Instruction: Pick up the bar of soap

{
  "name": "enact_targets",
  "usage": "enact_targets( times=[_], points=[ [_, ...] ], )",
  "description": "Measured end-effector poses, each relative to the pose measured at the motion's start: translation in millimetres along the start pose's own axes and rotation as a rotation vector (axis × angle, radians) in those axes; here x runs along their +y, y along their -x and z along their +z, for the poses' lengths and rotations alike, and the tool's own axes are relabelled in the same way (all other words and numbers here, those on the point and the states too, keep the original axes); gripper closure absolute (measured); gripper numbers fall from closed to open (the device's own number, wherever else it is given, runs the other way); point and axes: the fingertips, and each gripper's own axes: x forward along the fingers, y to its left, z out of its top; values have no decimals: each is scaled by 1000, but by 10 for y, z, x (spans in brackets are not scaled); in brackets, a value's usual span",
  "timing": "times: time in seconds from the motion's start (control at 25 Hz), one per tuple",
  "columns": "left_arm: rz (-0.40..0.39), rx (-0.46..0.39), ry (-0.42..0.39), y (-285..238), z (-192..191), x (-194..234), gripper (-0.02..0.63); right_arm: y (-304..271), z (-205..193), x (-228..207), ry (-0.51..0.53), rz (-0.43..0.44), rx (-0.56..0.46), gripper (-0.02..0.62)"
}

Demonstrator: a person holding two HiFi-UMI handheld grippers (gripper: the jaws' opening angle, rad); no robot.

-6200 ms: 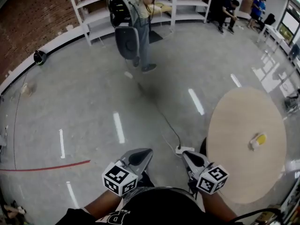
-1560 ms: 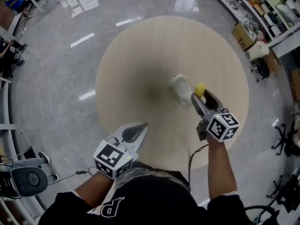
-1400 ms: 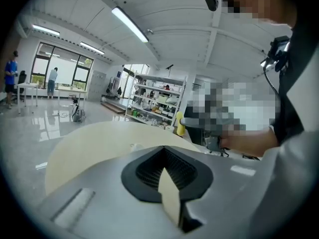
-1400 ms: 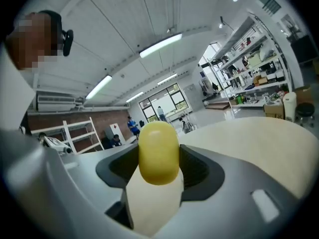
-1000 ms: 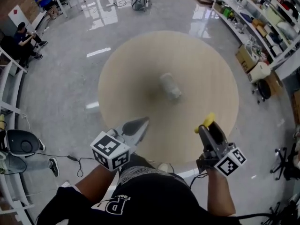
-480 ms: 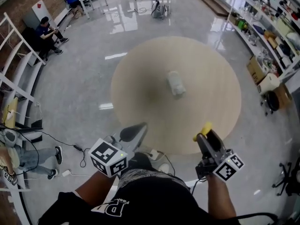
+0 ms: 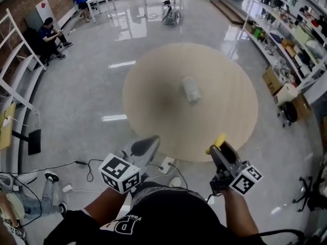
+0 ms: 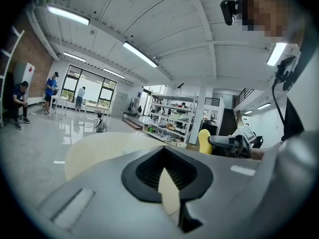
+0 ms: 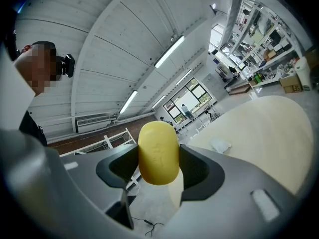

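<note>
Pulled back off the table (image 7: 153, 86), right claw (image 7: 216, 148) pinches half-hidden soap (image 7: 219, 139); left claw (image 7: 149, 142) pressed together.

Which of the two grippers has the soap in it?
The right gripper: its jaws are clamped on the yellow bar of soap. The left gripper has nothing between its jaws.

Only legible txt: white "P" on black shirt (image 7: 168, 214).
</note>
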Motion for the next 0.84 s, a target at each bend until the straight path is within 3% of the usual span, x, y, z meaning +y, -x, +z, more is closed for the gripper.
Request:
enact_targets(
  times=[0.2,0.48,0.6,0.84],
  points=[
    [-47,15,26,240,-135,15,600,2,-265,332,29,-16,29,331],
    [-109,-28,39,319,-99,-34,600,-21,-401,446,35,-58,30,331],
    [-95,5,53,342,-216,68,600,-46,-390,412,26,-77,16,331],
    [-59,-10,78,276,-83,154,600,16,-248,243,12,-102,19,331]
  ],
)
